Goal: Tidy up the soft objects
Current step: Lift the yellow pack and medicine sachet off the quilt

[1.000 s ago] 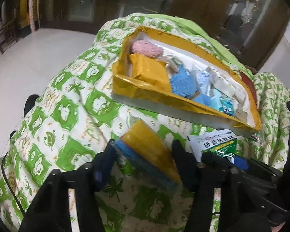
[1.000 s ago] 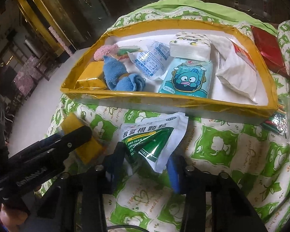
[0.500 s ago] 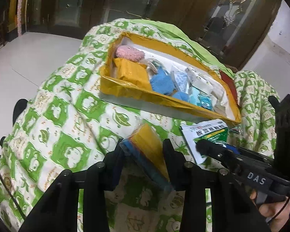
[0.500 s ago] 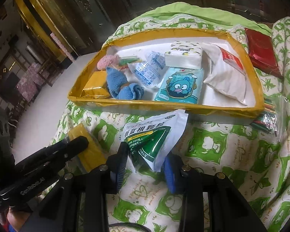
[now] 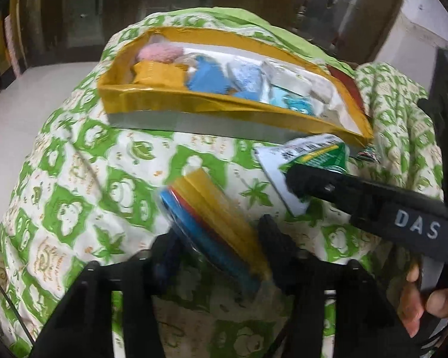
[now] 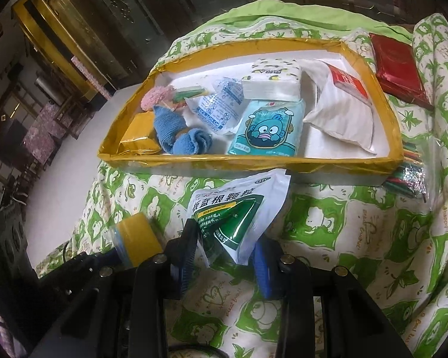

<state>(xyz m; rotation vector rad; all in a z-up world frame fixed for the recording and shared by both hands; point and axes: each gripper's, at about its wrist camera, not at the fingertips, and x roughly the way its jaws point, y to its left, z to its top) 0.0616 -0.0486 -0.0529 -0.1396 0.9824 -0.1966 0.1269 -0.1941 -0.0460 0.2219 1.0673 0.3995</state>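
Note:
A yellow-taped tray (image 5: 164, 101) (image 6: 194, 161) on a green-patterned quilt holds soft items: pink fluff (image 6: 156, 95), blue socks (image 6: 179, 137), tissue packs (image 6: 268, 128), a white pouch (image 6: 340, 116). My left gripper (image 5: 218, 247) is shut on a clear pack of yellow, red and blue cloths (image 5: 212, 217), held above the quilt; it also shows in the right wrist view (image 6: 137, 238). My right gripper (image 6: 224, 256) is shut on a white-and-green medicine sachet (image 6: 239, 217), lifted just short of the tray's near wall; it also shows in the left wrist view (image 5: 310, 161).
A red packet (image 6: 400, 71) lies on the quilt beyond the tray's right end. A clear bag of coloured sticks (image 6: 409, 173) lies by the tray's near right corner. White floor (image 5: 21, 113) and dark cabinets surround the quilt-covered surface.
Both grippers closed on their packs and lifted them off the quilt, moving toward the tray. The sachet now hangs tilted in the right gripper.

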